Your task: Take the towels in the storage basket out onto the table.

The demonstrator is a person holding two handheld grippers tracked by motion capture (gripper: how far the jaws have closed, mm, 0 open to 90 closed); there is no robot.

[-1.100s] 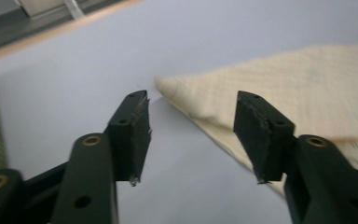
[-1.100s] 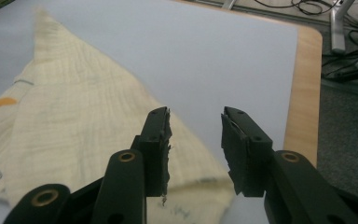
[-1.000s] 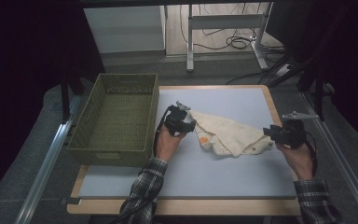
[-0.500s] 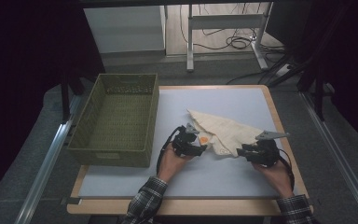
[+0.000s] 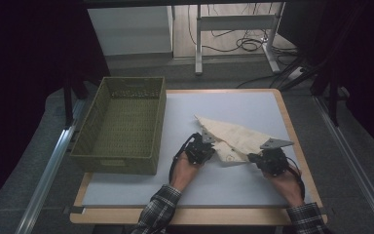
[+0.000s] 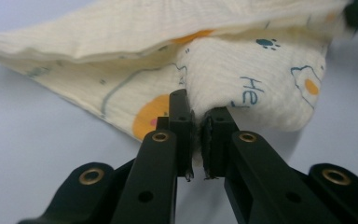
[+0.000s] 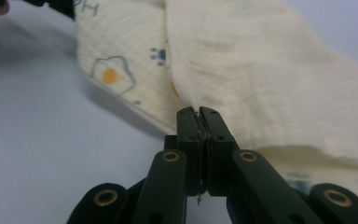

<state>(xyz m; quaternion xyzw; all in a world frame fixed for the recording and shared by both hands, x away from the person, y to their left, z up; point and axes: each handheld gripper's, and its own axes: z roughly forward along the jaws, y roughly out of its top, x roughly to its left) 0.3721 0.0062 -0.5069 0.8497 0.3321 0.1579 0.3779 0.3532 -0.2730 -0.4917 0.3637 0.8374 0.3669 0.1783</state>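
Note:
A cream cloth printed with small cartoon figures lies in a loose fold on the pale mat, right of centre. My left gripper is at its near left edge. In the left gripper view that gripper is shut on a bunched fold of the cloth; its jaws have just been closing with the fabric between them. My right gripper is at the cloth's near right edge. It too has just closed, pinching the edge of the cloth.
An olive woven basket, with nothing in it, stands on the left of the table. The pale mat runs bare along the front, framed by a wooden table edge. Cables and desk legs lie on the floor behind.
Both hands have come toward the near edge and closer together. Their jaws have shut on the cloth's near edge, and the cloth now looks drawn into a triangular fold.

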